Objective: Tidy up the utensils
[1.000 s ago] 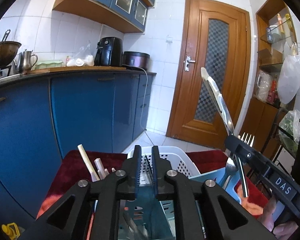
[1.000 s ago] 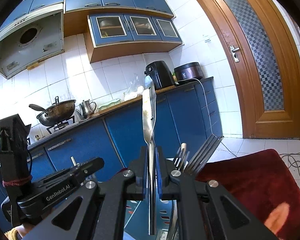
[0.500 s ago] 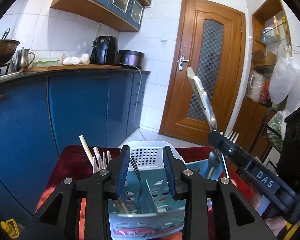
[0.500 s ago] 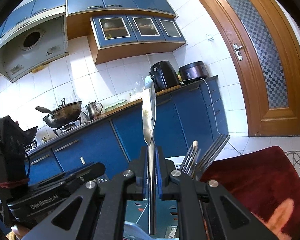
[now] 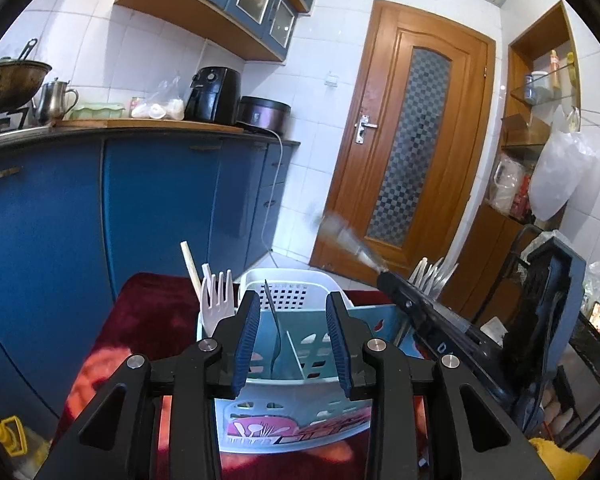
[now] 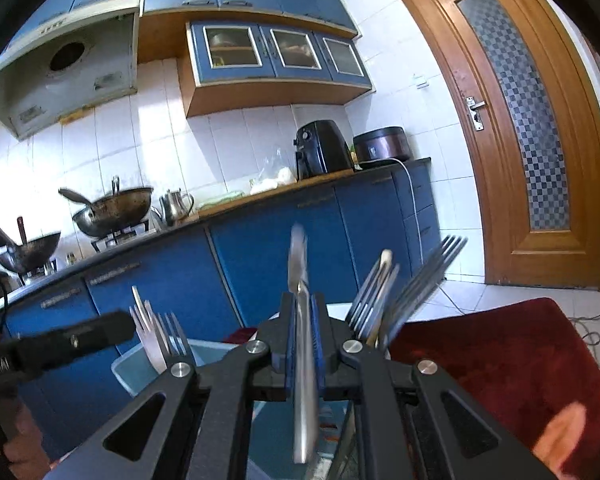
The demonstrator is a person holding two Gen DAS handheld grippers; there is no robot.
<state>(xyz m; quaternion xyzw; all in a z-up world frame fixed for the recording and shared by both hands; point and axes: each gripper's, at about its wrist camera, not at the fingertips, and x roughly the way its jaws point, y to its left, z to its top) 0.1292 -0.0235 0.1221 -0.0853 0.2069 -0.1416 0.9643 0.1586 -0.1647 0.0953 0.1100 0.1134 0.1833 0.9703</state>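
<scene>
A teal plastic utensil caddy stands on a dark red cloth. My left gripper is open just in front of it. A thin dark utensil stands in the caddy between the jaws, and neither pad touches it. White plastic forks and a chopstick stand in the caddy's left compartment. Metal forks lean out at its right. My right gripper is shut on a blurred metal knife above the caddy rim.
A white perforated basket sits right behind the caddy. Blue cabinets carry a counter with an air fryer and a wok. A wooden door is behind, and cluttered shelves are at the right.
My left gripper's jaws have opened and drawn back from the caddy, leaving the thin dark utensil standing in it. The knife in the right gripper now shows lower and blurred.
</scene>
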